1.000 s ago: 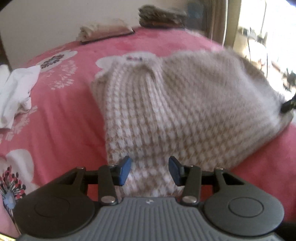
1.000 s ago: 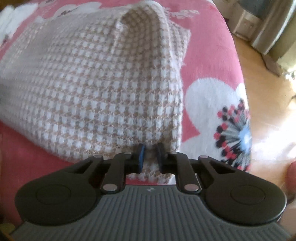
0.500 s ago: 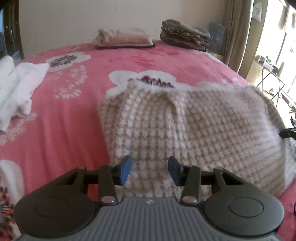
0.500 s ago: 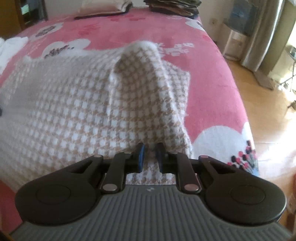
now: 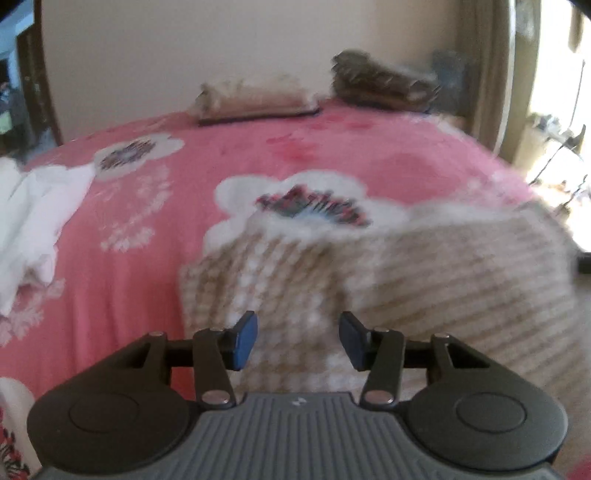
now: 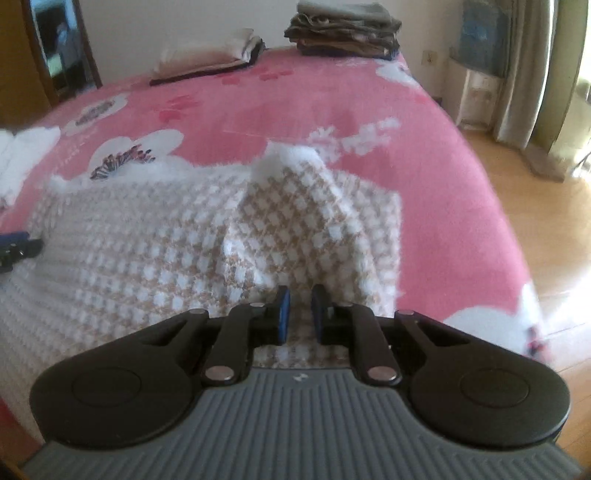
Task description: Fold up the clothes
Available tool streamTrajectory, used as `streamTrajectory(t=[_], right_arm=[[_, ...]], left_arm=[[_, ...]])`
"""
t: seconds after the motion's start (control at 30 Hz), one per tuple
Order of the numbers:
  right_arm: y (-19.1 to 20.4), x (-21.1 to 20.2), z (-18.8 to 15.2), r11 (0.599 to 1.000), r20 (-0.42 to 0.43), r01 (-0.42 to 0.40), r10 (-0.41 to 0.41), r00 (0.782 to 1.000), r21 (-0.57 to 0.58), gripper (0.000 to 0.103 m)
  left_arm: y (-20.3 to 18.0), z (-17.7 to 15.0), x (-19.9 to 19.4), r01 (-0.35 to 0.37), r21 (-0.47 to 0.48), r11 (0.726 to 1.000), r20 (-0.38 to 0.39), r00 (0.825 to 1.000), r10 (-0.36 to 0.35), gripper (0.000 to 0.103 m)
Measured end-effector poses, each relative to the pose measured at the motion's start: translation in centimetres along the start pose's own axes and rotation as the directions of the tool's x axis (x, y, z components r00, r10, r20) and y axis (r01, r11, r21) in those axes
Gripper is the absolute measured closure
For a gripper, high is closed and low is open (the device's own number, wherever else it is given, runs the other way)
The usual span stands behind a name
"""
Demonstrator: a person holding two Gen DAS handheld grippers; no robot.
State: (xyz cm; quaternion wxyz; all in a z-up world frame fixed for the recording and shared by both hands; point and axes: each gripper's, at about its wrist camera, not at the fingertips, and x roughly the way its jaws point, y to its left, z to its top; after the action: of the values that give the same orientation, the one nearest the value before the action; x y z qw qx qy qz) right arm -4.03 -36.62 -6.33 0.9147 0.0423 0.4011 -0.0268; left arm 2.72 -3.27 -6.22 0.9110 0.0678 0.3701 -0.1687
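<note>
Left wrist view: your left tool (image 5: pixel 298 339) has its jaws opening, with a fold of the checked sweater (image 5: pixel 424 280) lying between the blue pads (image 5: pixel 243 341). The pads stand apart from the fabric on both sides; the frame is blurred, so contact cannot be confirmed.

Right wrist view: your right tool (image 6: pixel 298 314) is clenched on the near hem of the checked sweater (image 6: pixel 155 258), with only a narrow strip of knit visible between the pads. From this grip a ridge of fabric rises to a peak in front of the tool. The tip of the left tool (image 6: pixel 16 247) shows at the left edge, against the sweater's far side.

The sweater lies spread across the near part of the pink floral bed cover (image 6: pixel 295 110), raised at both gripped ends. A white garment (image 5: pixel 33 221) lies crumpled at the bed's left side. Two stacks of folded clothes sit at the far end of the bed: a beige stack (image 6: pixel 210 55) and a darker stack (image 6: pixel 343 29).
</note>
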Motion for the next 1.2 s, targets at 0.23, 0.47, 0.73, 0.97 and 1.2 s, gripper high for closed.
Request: streamTrajectory(t=[0.23,0.47,0.73,0.97,1.2], right_arm=[[0.9,4.3,1.9,1.0,0.028,0.013,-0.013,1.0,-0.021,0.093],[1.2,2.7,3.0,0.999,0.028,0.036,-0.036,0.999,0.008,0.093],[4.8,6.5,1.6,0.997,0.028,-0.077,0.077,0.997,-0.009,0.094],[5.8,0.7,2.2,0.998,0.022,-0.052,0.052,0.998,0.033,0.093],[8.2,4.8,-0.6,0.994,-0.059,-0.109,0.108,0.992,-0.008,0.092]], left_arm=[[-3.4,1.9,5.3,-0.025,0.11,0.994,-0.01,1.0,0.026,0.043],[-1.6,3.1,2.8,0.046,-0.004,0.999,-0.011,0.999,-0.046,0.047],[-7.0,1.6,5.2,0.042,0.206,0.978,-0.027,0.999,-0.038,0.035],[-6.3,1.5,-1.1,0.072,0.192,0.979,0.016,0.997,-0.077,0.046],[-9.4,-1.1,3.4,0.053,0.241,0.969,-0.081,0.996,-0.035,0.034]])
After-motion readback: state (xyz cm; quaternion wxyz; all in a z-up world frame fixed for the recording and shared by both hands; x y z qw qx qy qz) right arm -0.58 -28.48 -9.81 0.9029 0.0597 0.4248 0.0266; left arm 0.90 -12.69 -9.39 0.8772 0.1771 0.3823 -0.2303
